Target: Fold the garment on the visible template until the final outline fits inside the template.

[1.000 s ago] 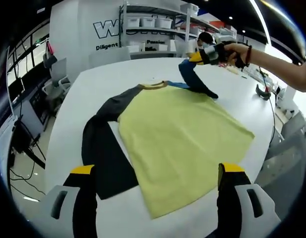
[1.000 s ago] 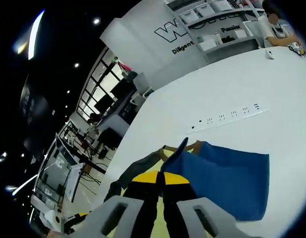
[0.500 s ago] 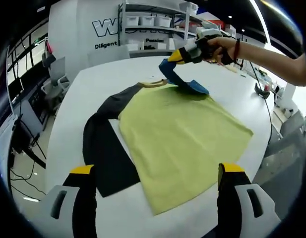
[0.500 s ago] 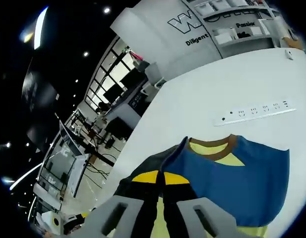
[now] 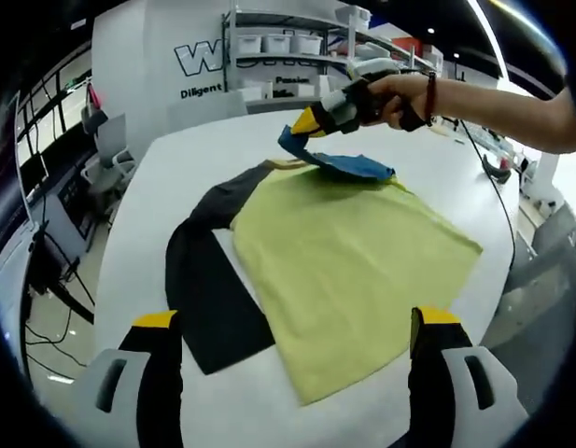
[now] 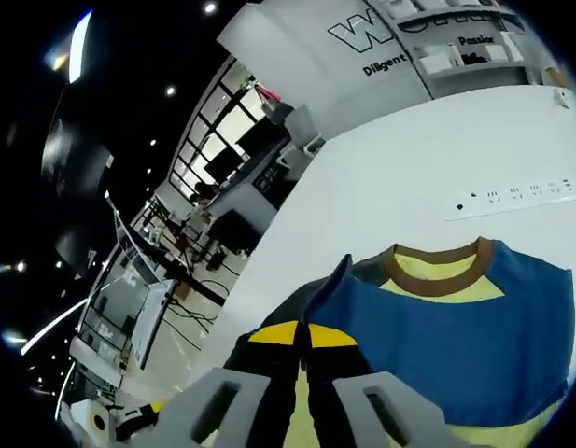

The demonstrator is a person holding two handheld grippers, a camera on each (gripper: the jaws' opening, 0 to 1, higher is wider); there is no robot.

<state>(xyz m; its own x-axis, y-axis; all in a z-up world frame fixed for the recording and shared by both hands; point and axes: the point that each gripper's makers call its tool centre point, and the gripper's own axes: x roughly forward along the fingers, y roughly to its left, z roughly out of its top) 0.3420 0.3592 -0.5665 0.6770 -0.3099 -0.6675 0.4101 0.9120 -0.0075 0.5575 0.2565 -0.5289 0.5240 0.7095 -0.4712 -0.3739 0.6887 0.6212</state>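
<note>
A yellow shirt [image 5: 348, 271] with dark sleeves and a brown collar [image 6: 437, 280] lies flat on the white table [image 5: 157, 177]. Its one dark sleeve [image 5: 208, 289] stretches toward my left gripper [image 5: 292, 336], which hangs open above the table's near edge, with nothing between its jaws. My right gripper [image 6: 304, 334] is shut on the blue sleeve [image 6: 446, 336] and holds it up over the collar end of the shirt. In the left gripper view that right gripper [image 5: 306, 121] is seen at the far side, a hand around it, the blue sleeve [image 5: 348, 166] folded across the shoulder.
A white power strip [image 6: 516, 196] lies on the table beyond the collar. Shelves with white bins [image 5: 288, 42] stand behind the table. Chairs and desks [image 5: 96, 140] line the left side. Small items [image 5: 493, 173] sit near the table's right edge.
My right gripper has carried the blue sleeve leftward, from beside the shirt to over its collar end, so the sleeve now lies folded on the yellow body. The left gripper has stayed put.
</note>
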